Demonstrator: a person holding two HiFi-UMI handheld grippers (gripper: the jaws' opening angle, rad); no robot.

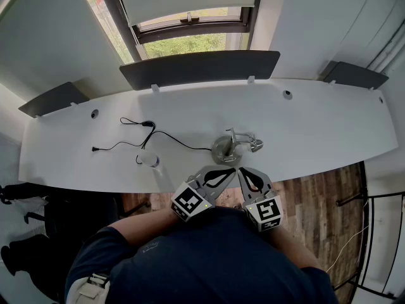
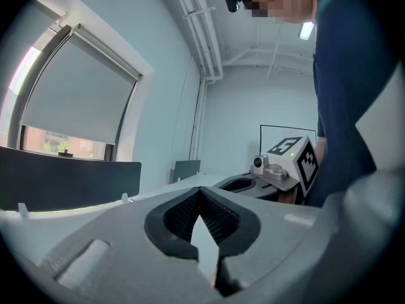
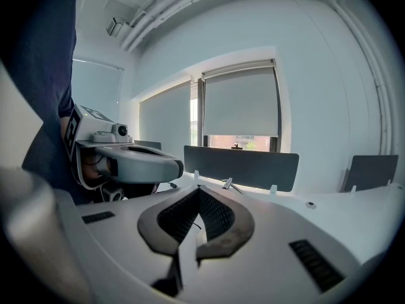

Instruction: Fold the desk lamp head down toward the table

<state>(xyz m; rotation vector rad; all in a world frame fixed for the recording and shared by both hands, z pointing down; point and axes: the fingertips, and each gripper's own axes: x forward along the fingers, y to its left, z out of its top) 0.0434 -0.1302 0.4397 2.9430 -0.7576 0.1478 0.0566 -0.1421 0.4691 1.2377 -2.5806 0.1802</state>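
Observation:
The silver desk lamp [image 1: 235,144] stands near the front edge of the white desk [image 1: 316,125], with its round base [image 1: 221,149] to the left and its arm and head lying low to the right. A black cord [image 1: 180,143] runs left from it to a plug. My left gripper [image 1: 232,170] and right gripper [image 1: 242,170] are held side by side just in front of the lamp, both shut and empty, apart from it. In the left gripper view the jaws [image 2: 201,190] meet with nothing between. In the right gripper view, beyond my shut gripper [image 3: 199,189], a thin part of the lamp [image 3: 228,183] shows.
A small white cylinder [image 1: 149,160] lies left of the lamp near the desk front. Dark divider screens [image 1: 199,67] line the desk's back edge under the window. Black chairs [image 1: 25,198] stand at the left. Wooden floor [image 1: 316,195] shows in front of the desk.

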